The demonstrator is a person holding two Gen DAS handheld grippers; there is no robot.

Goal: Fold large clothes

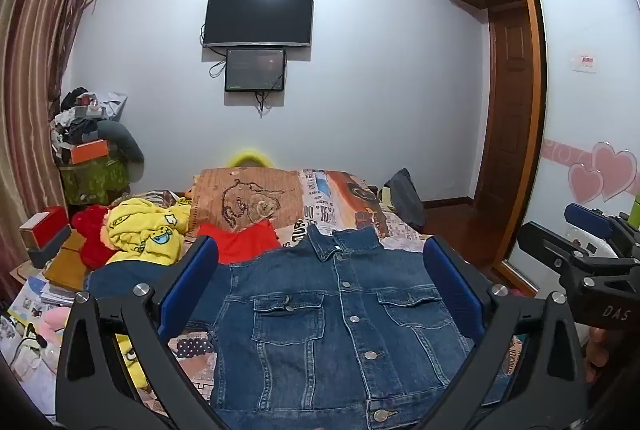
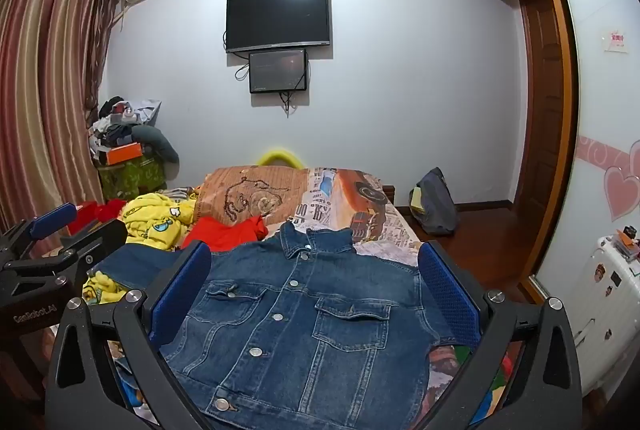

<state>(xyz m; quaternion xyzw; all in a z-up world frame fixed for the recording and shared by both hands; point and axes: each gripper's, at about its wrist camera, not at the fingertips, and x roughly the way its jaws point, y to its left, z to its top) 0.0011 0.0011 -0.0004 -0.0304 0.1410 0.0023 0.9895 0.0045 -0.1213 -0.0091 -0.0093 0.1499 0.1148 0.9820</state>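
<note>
A blue denim jacket (image 1: 328,326) lies face up and buttoned on the bed, collar toward the far wall, one sleeve stretched out to the left; it also shows in the right wrist view (image 2: 304,326). My left gripper (image 1: 320,270) is open and empty, held above the jacket's chest with blue pads wide apart. My right gripper (image 2: 316,270) is also open and empty above the jacket. The right gripper shows at the right edge of the left wrist view (image 1: 592,246); the left gripper shows at the left edge of the right wrist view (image 2: 60,230).
The bed (image 1: 340,205) has a printed cover. A yellow garment (image 1: 148,230), a red garment (image 1: 240,242) and a brown patterned pillow (image 1: 248,197) lie beyond the jacket. Boxes and clutter crowd the left side. A grey bag (image 2: 434,205) sits on the wooden floor right.
</note>
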